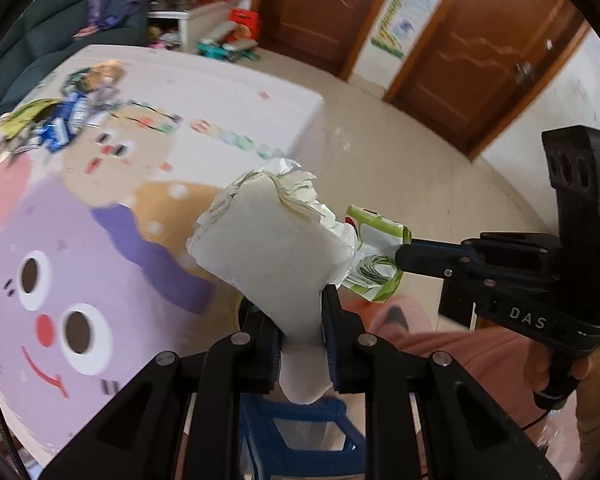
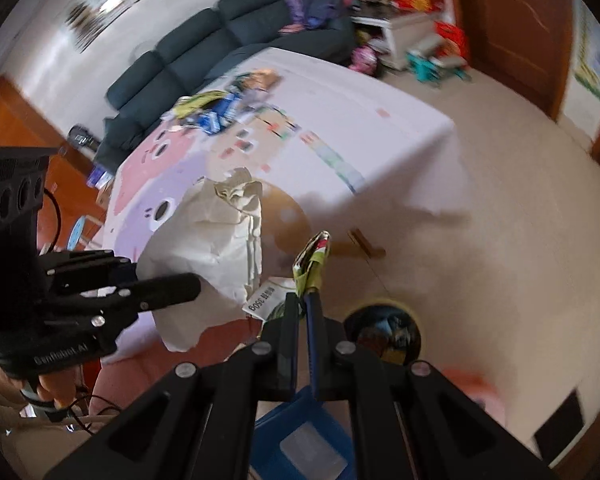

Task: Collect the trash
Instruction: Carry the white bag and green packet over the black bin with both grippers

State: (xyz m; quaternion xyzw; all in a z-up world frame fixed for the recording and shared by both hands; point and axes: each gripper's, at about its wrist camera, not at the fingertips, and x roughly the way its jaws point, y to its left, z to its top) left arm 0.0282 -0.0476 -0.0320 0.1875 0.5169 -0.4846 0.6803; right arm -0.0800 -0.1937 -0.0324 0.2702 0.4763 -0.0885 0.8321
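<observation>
The left hand-held gripper clamped crumpled white paper; the right hand-held gripper pinched a green wrapper. More trash lay piled on the cartoon mat. A dark round bin held colourful scraps.

a home living room: a dark sofa along a white wall, brown wooden doors, a pale tiled floor, a white side table piled with boxes and toys, and a cartoon play mat strewn with wrappers.
</observation>
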